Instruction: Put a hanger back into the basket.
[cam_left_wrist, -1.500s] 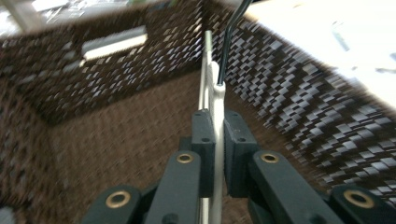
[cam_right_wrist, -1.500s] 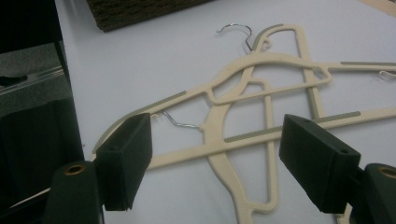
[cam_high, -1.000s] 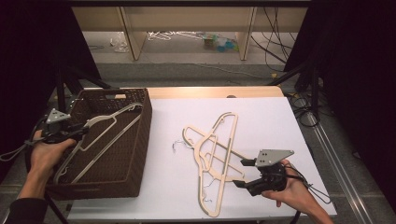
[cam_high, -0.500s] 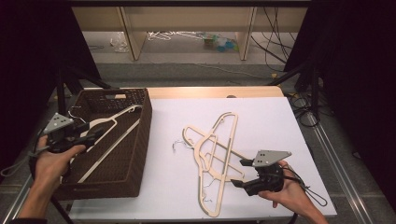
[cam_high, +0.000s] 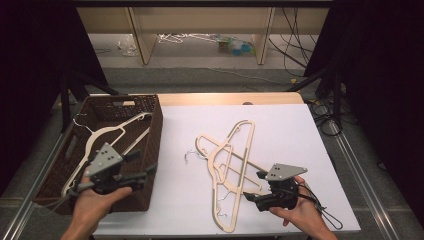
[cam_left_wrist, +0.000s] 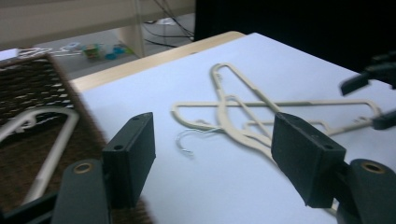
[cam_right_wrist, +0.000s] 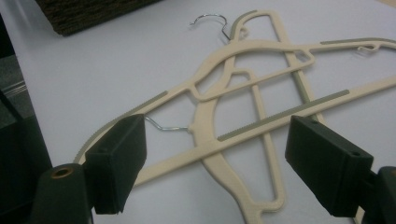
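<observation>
Two cream plastic hangers (cam_high: 234, 159) lie crossed on the white table (cam_high: 295, 125); they also show as hangers (cam_left_wrist: 243, 116) and hangers (cam_right_wrist: 243, 93) in the gripper views. A third cream hanger (cam_high: 100, 136) lies inside the brown wicker basket (cam_high: 156, 125) at the left. My left gripper (cam_high: 142, 164) is open and empty above the basket's near right corner, pointing toward the table. My right gripper (cam_high: 254, 186) is open and empty near the front edge. Its jaws face the lower ends of the crossed hangers, just short of them.
A wooden strip (cam_high: 225, 98) runs along the table's far edge. Beyond it the floor holds shelf legs and loose clutter (cam_high: 235, 45). Cables (cam_high: 325, 120) hang at the table's right side. Bare white surface lies between the basket and the hangers.
My left gripper has swung right, from over the basket's left side to its near right corner, and now faces the table. The right gripper has stayed in place.
</observation>
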